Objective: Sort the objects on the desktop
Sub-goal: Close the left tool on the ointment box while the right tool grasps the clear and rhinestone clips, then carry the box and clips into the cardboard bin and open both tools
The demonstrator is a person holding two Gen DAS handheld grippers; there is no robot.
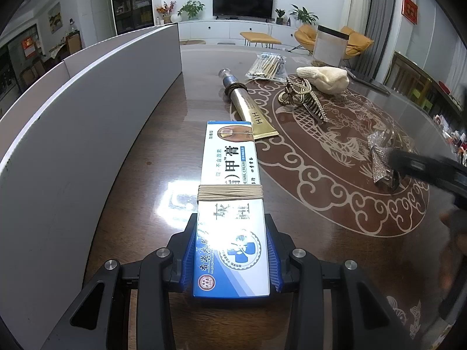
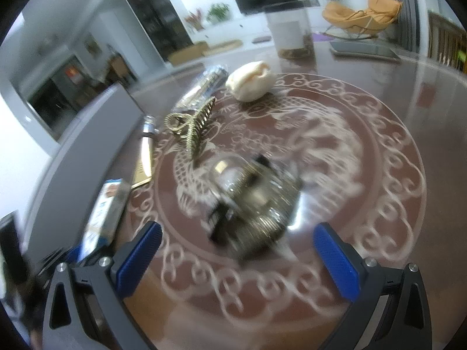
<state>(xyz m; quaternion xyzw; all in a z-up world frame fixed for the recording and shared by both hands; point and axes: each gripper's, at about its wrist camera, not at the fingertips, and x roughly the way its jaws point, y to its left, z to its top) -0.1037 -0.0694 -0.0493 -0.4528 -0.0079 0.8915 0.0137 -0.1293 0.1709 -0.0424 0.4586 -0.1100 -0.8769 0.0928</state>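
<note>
My left gripper [image 1: 232,250] is shut on a blue and white nail cream box [image 1: 230,204] bound with a rubber band, held just above the table. My right gripper [image 2: 238,250] is open, with a sparkly silver bow hair clip [image 2: 254,204] lying on the table just ahead between its fingers; the view is blurred. The clip also shows in the left wrist view [image 1: 382,157], with the right gripper's finger [image 1: 423,169] beside it. A gold tube [image 1: 248,105], a gold claw clip [image 1: 303,99], a cream glove [image 1: 324,78] and a bag of sticks [image 1: 267,65] lie further off.
A white box wall [image 1: 87,122] stands along the left of the brown patterned table [image 1: 321,204]. A clear container [image 1: 329,45] stands at the far side. A flat dark tablet-like item [image 2: 364,48] lies at the back right.
</note>
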